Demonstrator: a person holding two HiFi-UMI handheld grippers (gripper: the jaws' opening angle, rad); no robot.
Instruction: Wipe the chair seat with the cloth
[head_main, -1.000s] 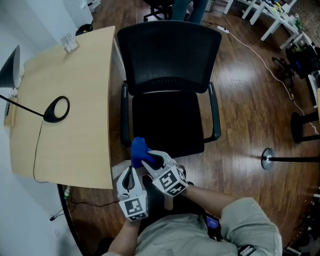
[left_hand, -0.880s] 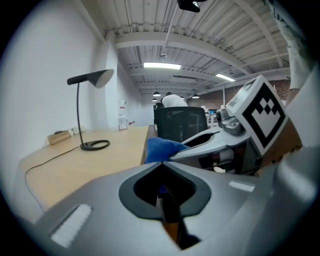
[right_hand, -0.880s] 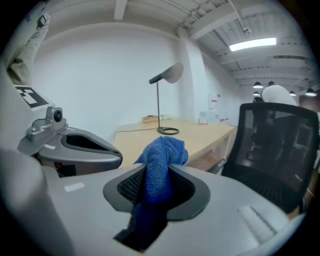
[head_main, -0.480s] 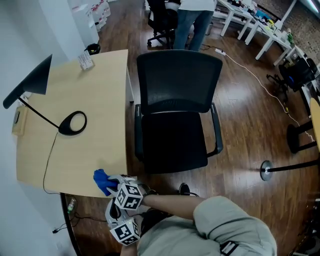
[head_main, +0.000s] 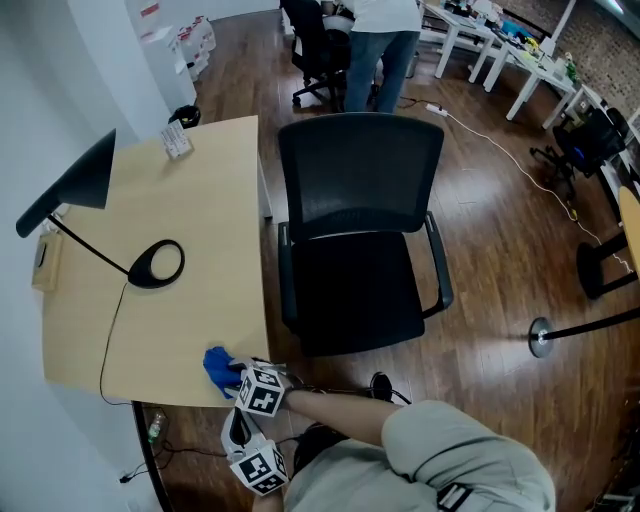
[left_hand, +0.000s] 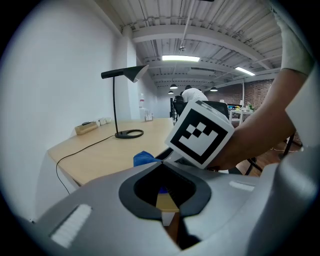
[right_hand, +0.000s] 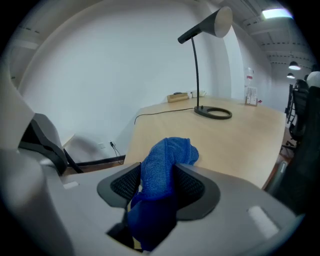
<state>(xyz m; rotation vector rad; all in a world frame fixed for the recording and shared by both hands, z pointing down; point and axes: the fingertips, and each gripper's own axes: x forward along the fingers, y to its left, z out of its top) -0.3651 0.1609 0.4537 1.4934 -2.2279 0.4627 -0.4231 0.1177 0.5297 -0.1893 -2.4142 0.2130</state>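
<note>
Apparently being set aside, the crumpled blue cloth (head_main: 216, 366) sits loose between the just-opened jaws of the right tool (right_hand: 157, 192), at the pale wooden tabletop (head_main: 170, 320) corner, apart from the black chair seat (head_main: 355, 300); the left tool (head_main: 238, 428) is clenched, empty.

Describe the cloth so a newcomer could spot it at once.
Find the pale wooden desk left of the black chair. At its near corner, the cloth sits between the right gripper's jaws, which have just opened. It is the only blue thing there.
</note>
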